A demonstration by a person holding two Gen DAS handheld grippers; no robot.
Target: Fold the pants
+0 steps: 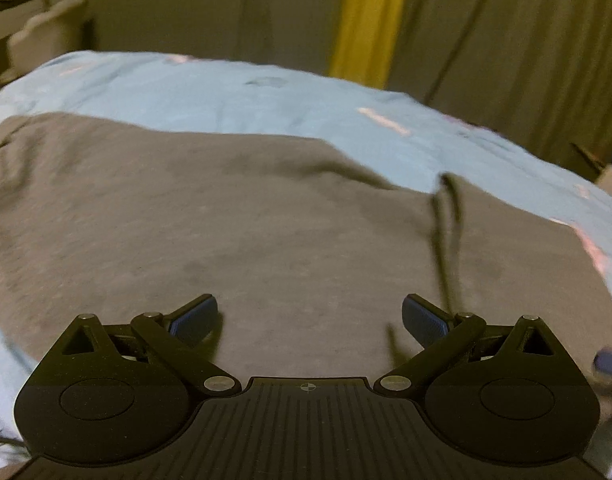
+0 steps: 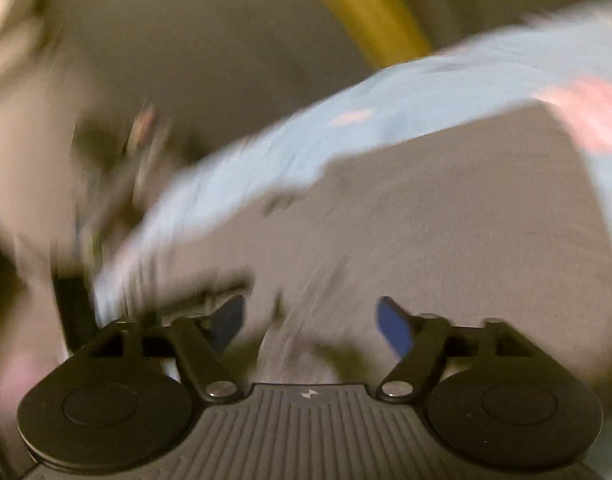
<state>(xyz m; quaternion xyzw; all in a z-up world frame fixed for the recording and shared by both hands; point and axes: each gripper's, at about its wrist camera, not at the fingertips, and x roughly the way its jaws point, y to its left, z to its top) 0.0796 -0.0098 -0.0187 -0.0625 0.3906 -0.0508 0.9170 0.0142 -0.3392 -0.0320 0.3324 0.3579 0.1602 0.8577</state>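
The pants filling mid-frame are grey, matt, soft knit cloth. Behind them, the bed sheet is pale blue smooth cloth. The left gripper is matt black plastic with ribbed blue pads and shiny metal rivets.

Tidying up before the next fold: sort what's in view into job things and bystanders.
Job:
- grey pants, spread flat
- left gripper, open
- right gripper, open

Bystanders:
- light blue bedsheet
- yellow curtain strip
- dark drawstring across the pants
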